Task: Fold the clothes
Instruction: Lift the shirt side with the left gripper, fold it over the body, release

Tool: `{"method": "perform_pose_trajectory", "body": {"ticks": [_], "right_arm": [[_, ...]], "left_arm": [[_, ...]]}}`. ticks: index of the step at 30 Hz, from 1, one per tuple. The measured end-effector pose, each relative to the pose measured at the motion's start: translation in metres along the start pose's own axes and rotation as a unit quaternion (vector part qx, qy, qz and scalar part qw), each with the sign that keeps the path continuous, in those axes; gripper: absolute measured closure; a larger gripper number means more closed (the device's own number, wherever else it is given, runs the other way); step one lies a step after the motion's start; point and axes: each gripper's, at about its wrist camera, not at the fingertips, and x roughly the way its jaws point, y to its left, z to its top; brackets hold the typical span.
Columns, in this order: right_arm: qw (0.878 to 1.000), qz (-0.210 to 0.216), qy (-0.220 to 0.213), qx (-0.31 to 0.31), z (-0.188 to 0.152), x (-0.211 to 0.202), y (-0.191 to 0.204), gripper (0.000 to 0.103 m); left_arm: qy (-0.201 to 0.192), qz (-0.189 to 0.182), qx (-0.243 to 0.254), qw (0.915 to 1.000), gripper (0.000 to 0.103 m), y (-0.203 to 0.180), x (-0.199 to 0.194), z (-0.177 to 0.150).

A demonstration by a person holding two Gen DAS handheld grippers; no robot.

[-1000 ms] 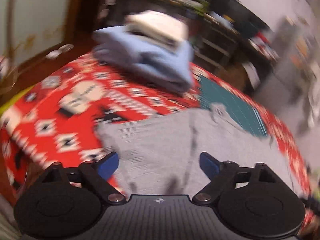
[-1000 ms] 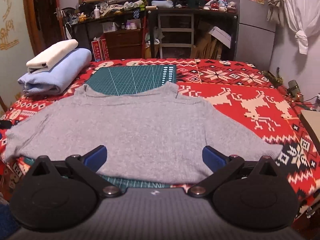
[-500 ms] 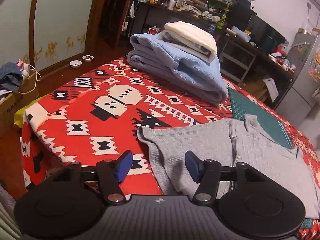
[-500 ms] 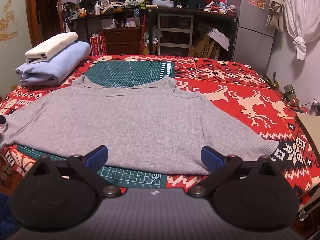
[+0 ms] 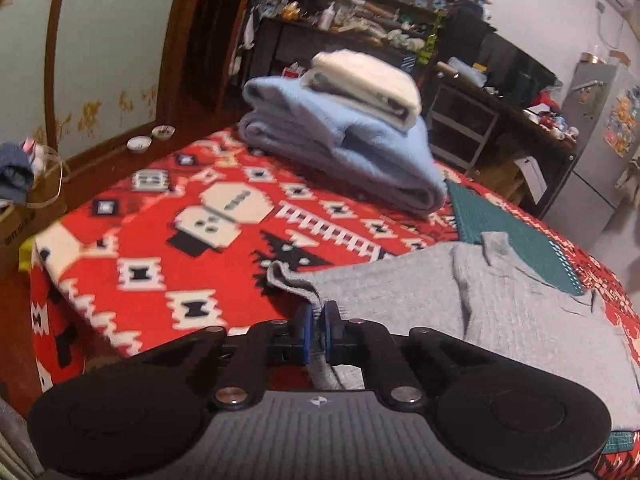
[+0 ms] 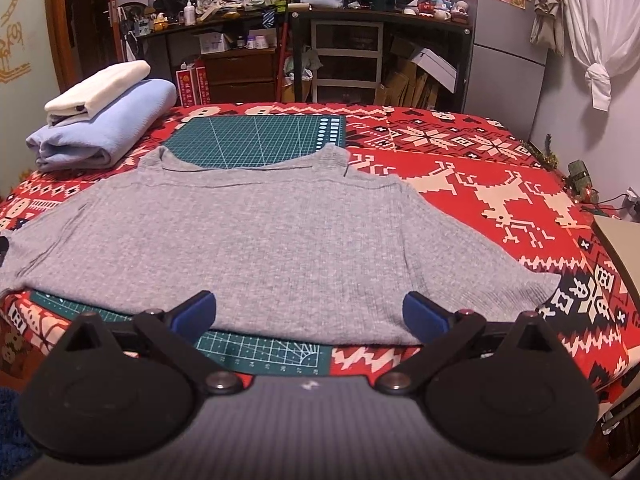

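The jaws of the left gripper (image 5: 316, 322) have just closed on the grey sweater's (image 6: 276, 240) sleeve edge; the right gripper (image 6: 310, 312) gapes open, empty. Sweater lies flat on the counter (image 6: 480, 148). Lift gently and fold the sleeve inward.

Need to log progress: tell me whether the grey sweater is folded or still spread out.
Spread out. The grey sweater lies flat, both sleeves out sideways; the left gripper pinches one sleeve's edge.

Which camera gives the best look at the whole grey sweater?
The right wrist view: the grey sweater lies spread flat there, neckline to hem, both sleeves visible. The left wrist view shows only one sleeve and shoulder, its edge pinched in the left gripper.
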Motion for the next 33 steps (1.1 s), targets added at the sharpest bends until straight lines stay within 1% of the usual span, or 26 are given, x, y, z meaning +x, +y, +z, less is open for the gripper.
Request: {"method": "perform_pose_trajectory", "body": {"ticks": [1,4,7,11,14,19,23,26,33], "right_arm": [[1.0,0.0,-0.001,0.002,0.0,0.0,-0.001,0.002],[1.0,-0.002,-0.002,0.007,0.002,0.002,-0.004,0.002],[1.0,-0.005,-0.007,0.013,0.004,0.002,-0.007,0.002],[1.0,-0.009,-0.015,0.021,0.006,-0.002,-0.014,0.002],[0.999,-0.013,-0.019,0.031,0.007,-0.004,-0.02,0.002],[0.999,-0.022,-0.024,0.04,0.007,-0.008,-0.029,0.002],[0.998,-0.027,-0.026,0.048,0.008,-0.01,-0.037,0.002],[0.998,-0.033,-0.026,0.052,0.009,-0.01,-0.043,0.002],[0.997,-0.042,-0.028,0.064,0.01,-0.01,-0.049,0.002]], "left_arm": [[-0.004,0.0,0.012,0.9999,0.099,-0.005,-0.003,0.002],[-0.022,-0.02,0.038,0.9988,0.099,-0.023,-0.014,0.012],[-0.042,-0.053,0.057,0.9961,0.099,-0.048,-0.023,0.025],[-0.049,-0.106,0.07,0.9907,0.099,-0.086,-0.028,0.038],[-0.044,-0.147,0.079,0.9849,0.099,-0.119,-0.027,0.042],[-0.03,-0.191,0.108,0.9752,0.099,-0.172,-0.015,0.036],[-0.02,-0.216,0.132,0.9673,0.099,-0.212,-0.001,0.027],[-0.009,-0.235,0.14,0.9617,0.099,-0.236,0.013,0.022],[0.036,-0.262,0.168,0.9496,0.099,-0.279,0.04,0.003]]}}
